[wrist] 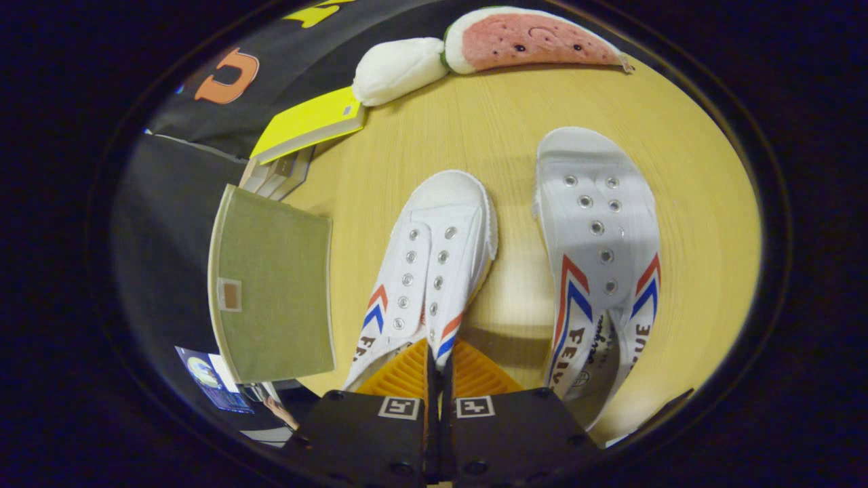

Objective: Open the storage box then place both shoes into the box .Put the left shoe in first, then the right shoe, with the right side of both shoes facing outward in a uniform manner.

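Nearly closed, the gripper (439, 362) points steeply down at the table (502, 122). Its fingers pinch the heel edge of the left-hand shoe (430, 271), the other shoe (600, 257) lying just beside.

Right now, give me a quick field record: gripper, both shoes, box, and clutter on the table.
gripper: fingers closed on the heel edge of the nearer shoe
held shoe: white, toe pointing away, just ahead of the fingers
other shoe: on the table, beside the held shoe, apart from it
storage box: green fabric, off the table's edge
clutter: yellow book, white plush, watermelon plush at the far side
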A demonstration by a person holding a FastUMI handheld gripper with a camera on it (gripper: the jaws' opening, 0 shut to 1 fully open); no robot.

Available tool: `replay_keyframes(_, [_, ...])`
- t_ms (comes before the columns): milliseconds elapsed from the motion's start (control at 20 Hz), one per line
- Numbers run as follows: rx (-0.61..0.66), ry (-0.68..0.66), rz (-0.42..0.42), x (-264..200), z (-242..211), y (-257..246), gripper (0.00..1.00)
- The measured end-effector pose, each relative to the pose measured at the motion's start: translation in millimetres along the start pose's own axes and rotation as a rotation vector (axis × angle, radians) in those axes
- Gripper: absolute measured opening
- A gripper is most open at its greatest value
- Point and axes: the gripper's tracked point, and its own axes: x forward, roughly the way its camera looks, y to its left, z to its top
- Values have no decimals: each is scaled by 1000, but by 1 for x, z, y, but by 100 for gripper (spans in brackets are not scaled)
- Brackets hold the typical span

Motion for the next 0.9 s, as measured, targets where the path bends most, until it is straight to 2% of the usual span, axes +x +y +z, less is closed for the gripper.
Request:
replay_keyframes(150, [-1,-54,28,-20,6,26,6])
replay_keyframes(500, [-86,-159,4,-56,10,82,6])
replay_keyframes(900, [-194,-276,72,-87,4,186,6])
